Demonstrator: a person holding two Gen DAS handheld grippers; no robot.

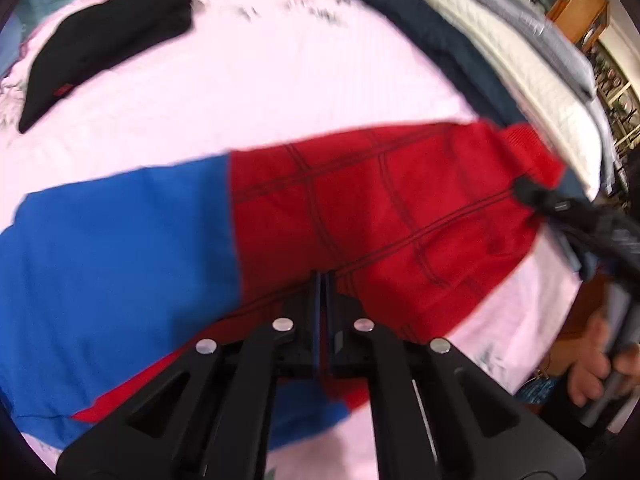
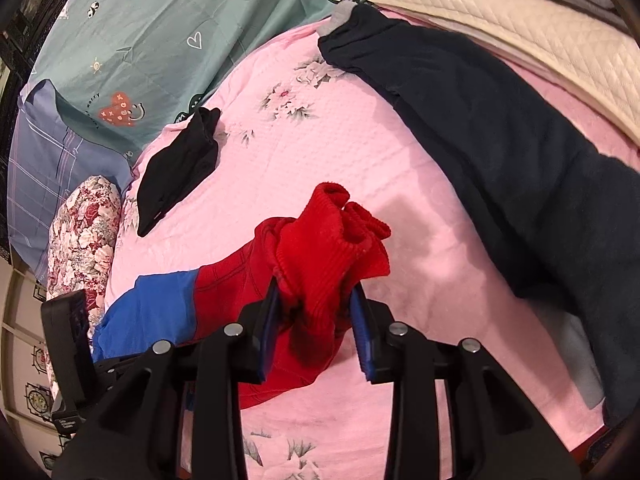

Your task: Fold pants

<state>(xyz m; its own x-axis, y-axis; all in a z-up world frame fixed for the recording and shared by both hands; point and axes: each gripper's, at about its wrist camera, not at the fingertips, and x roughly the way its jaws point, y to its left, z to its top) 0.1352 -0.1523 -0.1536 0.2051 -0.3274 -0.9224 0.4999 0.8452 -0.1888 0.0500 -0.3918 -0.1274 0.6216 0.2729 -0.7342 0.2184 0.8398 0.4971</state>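
Note:
Red-and-blue pants (image 1: 380, 220) with dark web-like lines lie across the pink bedspread (image 1: 280, 92), the blue part (image 1: 120, 260) to the left. My left gripper (image 1: 324, 280) hovers over the red cloth with its jaws shut together and nothing visible between them. My right gripper (image 2: 316, 292) is shut on the bunched red ribbed end of the pants (image 2: 332, 248) and holds it up off the bed. In the left wrist view that right gripper (image 1: 532, 200) grips the ribbed end at the far right, with a hand (image 1: 596, 364) on its handle.
A folded black garment (image 2: 180, 168) lies at the back left. A long dark navy garment (image 2: 500, 140) runs along the right, beside a cream quilt (image 2: 520, 40). A floral pillow (image 2: 84, 232) and a teal sheet (image 2: 160, 32) lie at the left.

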